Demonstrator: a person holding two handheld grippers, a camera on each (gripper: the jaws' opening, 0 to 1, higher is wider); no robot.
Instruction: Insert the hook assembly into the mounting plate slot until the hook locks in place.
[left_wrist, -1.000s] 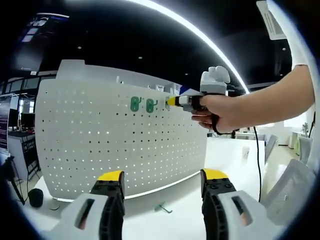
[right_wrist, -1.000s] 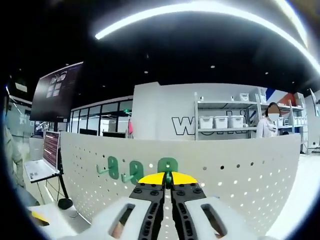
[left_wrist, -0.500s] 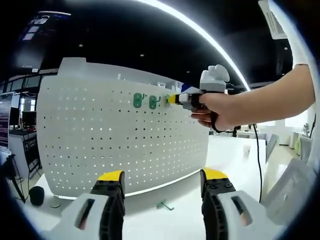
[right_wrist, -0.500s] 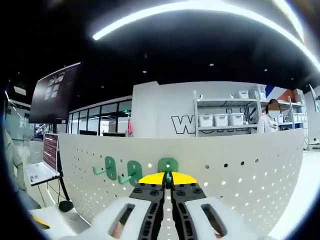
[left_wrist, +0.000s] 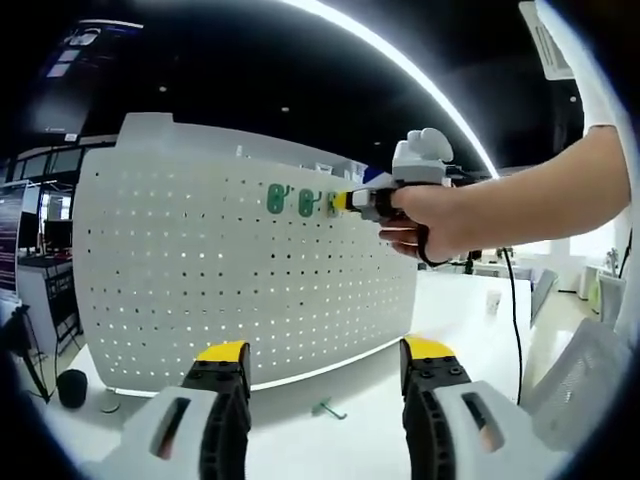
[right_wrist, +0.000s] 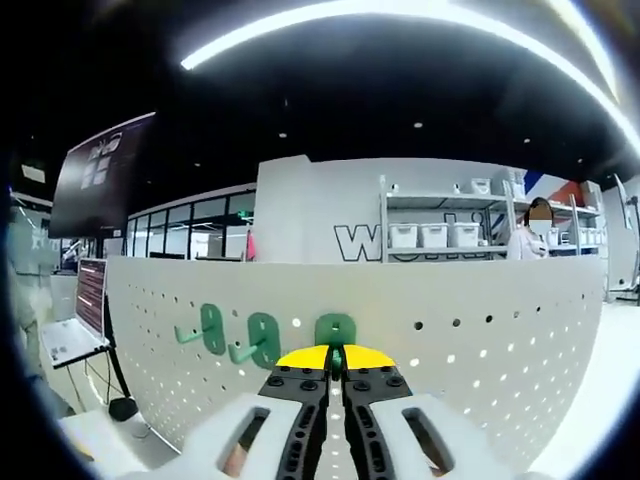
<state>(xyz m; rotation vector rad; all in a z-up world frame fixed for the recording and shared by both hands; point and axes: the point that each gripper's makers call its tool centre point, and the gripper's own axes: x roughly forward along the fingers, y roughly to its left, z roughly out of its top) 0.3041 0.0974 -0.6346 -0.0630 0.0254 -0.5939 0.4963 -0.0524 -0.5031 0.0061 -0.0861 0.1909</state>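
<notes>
Green hook (right_wrist: 336, 330) near pegboard (right_wrist: 480, 340) top edge, right hand-held gripper (right_wrist: 335, 362) clamping it.

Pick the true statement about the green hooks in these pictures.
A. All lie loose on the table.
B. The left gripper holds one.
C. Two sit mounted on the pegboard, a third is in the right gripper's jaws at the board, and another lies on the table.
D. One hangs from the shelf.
C: in the right gripper view two mounted hooks sit on the pegboard beside the held hook in the right gripper; a loose hook lies on the table.

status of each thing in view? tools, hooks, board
Left tool: open, empty.
Right tool: shut on third green hook at the pegboard.
Two other green hooks: mounted on pegboard.
Loose green hook: lying on table.
</notes>
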